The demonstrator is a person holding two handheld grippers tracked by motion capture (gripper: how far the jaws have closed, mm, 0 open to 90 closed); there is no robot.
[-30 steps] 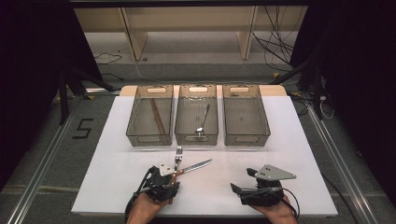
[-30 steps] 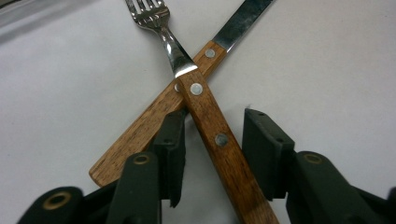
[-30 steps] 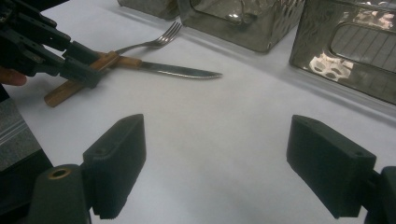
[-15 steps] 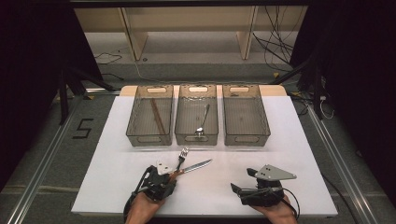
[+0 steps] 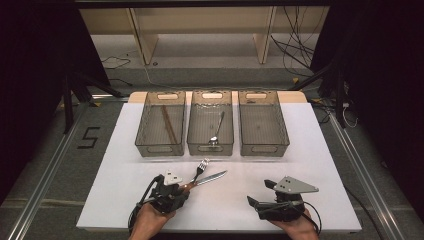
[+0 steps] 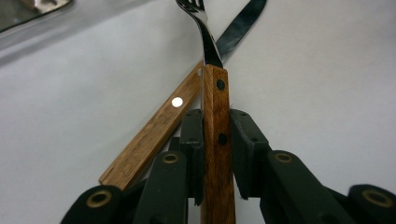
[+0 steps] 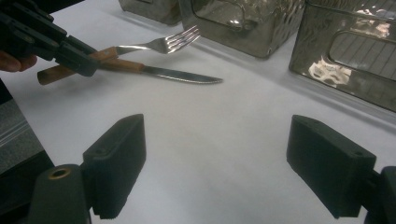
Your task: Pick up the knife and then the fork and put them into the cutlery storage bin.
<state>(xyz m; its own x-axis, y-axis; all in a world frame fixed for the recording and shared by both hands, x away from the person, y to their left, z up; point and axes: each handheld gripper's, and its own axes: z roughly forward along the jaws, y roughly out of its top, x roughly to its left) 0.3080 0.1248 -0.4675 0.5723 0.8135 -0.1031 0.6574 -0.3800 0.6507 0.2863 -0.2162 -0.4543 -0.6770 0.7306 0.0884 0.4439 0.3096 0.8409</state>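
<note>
A fork [image 5: 201,167] with a wooden handle is clamped in my left gripper [image 5: 181,188], which is shut on the handle near the table's front left. In the left gripper view the jaws of the left gripper [image 6: 215,140] press both sides of the handle, and the fork [image 6: 208,42] points away with its tines up. A wooden-handled knife [image 5: 210,177] lies flat on the white table just under and beside the fork; its handle [image 6: 154,133] runs to the left of the jaws. My right gripper [image 5: 258,193] rests open at the front right, and nothing sits between the jaws of the right gripper [image 7: 222,158].
Three clear bins stand in a row at the back: the left bin [image 5: 159,149] holds a brown stick, the middle bin [image 5: 210,149] holds a spoon [image 5: 216,131], and the right bin [image 5: 265,149] looks bare. White table [image 5: 320,165] surrounds them.
The left gripper has turned slightly with the fork, so the tines have swung a little to the right, over the knife. The right gripper has stayed put.
</note>
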